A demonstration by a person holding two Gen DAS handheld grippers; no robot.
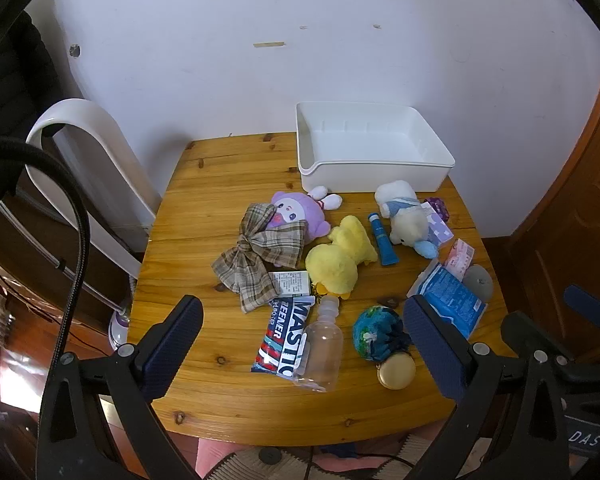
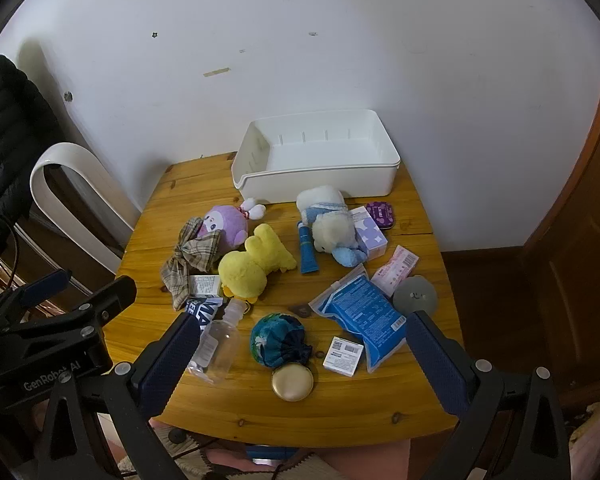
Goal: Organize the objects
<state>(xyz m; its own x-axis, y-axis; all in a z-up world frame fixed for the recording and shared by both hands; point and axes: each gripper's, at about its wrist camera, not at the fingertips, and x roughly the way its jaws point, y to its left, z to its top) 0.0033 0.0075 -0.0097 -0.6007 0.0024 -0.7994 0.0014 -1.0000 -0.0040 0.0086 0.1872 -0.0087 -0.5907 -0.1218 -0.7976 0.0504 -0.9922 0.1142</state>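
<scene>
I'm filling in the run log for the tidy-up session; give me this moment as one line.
stage: start | left claw: open, empty | right claw: open, empty | white bin: empty | toys, packets: loose on table

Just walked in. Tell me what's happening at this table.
A person holds two handheld grippers over a round wooden table, sorting clutter. The left gripper and right gripper are both open and hold nothing. The white plastic bin at the back has nothing in it. Everything waits on the table in front of it: a yellow plush duck, a purple plush toy, a plaid fabric bow, a clear plastic bottle and a blue foil pouch.
</scene>
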